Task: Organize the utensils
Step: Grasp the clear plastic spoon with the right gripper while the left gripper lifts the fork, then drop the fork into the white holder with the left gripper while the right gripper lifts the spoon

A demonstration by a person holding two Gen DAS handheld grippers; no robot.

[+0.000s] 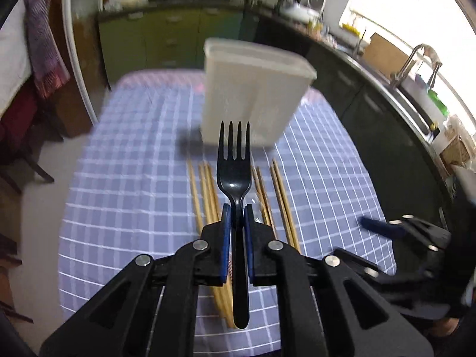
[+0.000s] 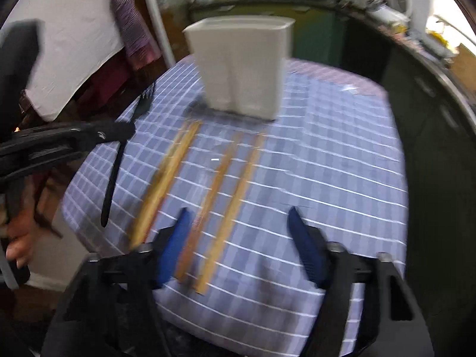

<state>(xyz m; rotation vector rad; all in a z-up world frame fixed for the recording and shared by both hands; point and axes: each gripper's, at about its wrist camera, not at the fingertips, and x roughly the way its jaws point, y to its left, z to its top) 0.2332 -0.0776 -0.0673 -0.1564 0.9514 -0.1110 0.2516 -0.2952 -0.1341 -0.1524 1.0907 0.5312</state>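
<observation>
Left tool (image 1: 237, 218) is clenching the black fork (image 1: 234, 163) mid-handle, tines up, above the chopsticks (image 2: 221, 205). Flip tines-down over the white holder (image 1: 253, 92) on the far bench (image 2: 327, 163). Right tool (image 2: 238, 232) is hanging released.

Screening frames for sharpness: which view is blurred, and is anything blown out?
Left wrist: black fork and left claw sharp, white container slightly smeared, window overexposed. Right wrist: heavy motion blur streaks the chopsticks and the open right claw.
</observation>
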